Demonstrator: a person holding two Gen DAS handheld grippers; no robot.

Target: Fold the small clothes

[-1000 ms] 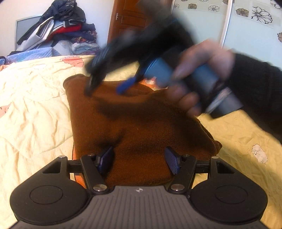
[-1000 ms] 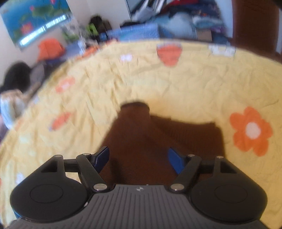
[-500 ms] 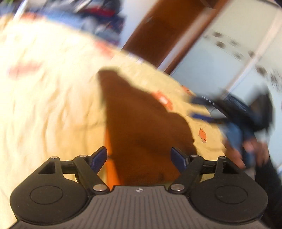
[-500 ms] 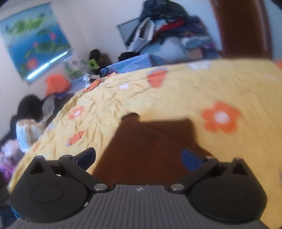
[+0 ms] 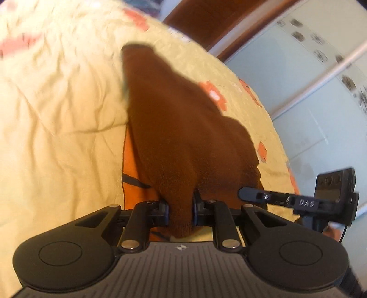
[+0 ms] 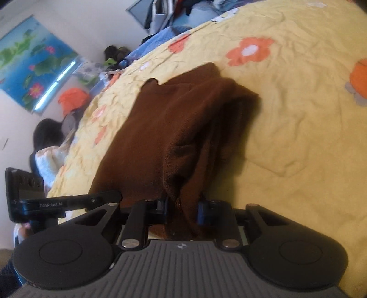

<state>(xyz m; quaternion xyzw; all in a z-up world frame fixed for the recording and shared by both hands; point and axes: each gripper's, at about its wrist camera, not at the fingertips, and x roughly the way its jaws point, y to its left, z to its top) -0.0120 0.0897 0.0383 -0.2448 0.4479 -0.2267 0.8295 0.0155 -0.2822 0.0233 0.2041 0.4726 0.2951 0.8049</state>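
A small brown knitted garment (image 5: pixel 183 119) lies on a yellow flowered bedspread (image 5: pixel 57 103); it also shows in the right wrist view (image 6: pixel 174 119). My left gripper (image 5: pixel 180 209) is shut on its near edge, with bunched cloth between the pads. My right gripper (image 6: pixel 182 211) is shut on the same near edge further right, pinching a raised fold. An orange garment (image 5: pixel 130 165) sticks out from under the brown one on the left. The right gripper's side arm (image 5: pixel 298 201) shows beside my left one.
A wooden door (image 5: pixel 206 20) and a pale flowered wardrobe (image 5: pixel 309 80) stand beyond the bed. In the right wrist view, a clothes pile (image 6: pixel 183 9), a lotus poster (image 6: pixel 32 62) and a dark-haired person (image 6: pixel 48 146) are beside the bed (image 6: pixel 298 114).
Both grippers were open above the brown garment; they have come down to its near edge and shut on it. The cloth now bunches up between the pads.
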